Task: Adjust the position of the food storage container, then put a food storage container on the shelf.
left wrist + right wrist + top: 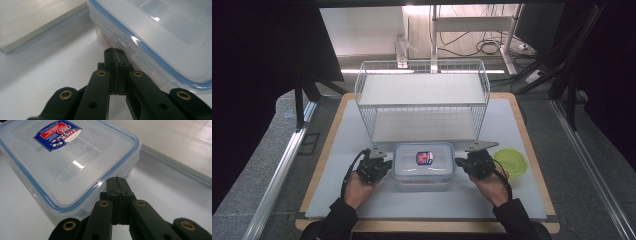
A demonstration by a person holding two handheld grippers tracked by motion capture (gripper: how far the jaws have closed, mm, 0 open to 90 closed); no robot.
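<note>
A clear plastic food box [424,160] with a blue-rimmed lid and a red and blue sticker lies flat at the front middle of the white mat. My left gripper [387,164] is at the box's left side, jaws shut with nothing between them. In the left gripper view its tips [115,50] sit right at the side flap of the box [162,32]; I cannot tell whether they touch it. My right gripper [458,162] mirrors it at the right side, also shut and empty. In the right gripper view its tips [116,179] rest by the lid rim of the box [65,162].
A white two-level wire rack [422,100] stands just behind the box. A round green lid [511,161] lies on the mat right of my right hand. The mat [422,202] covers a wooden table with dark floor around it.
</note>
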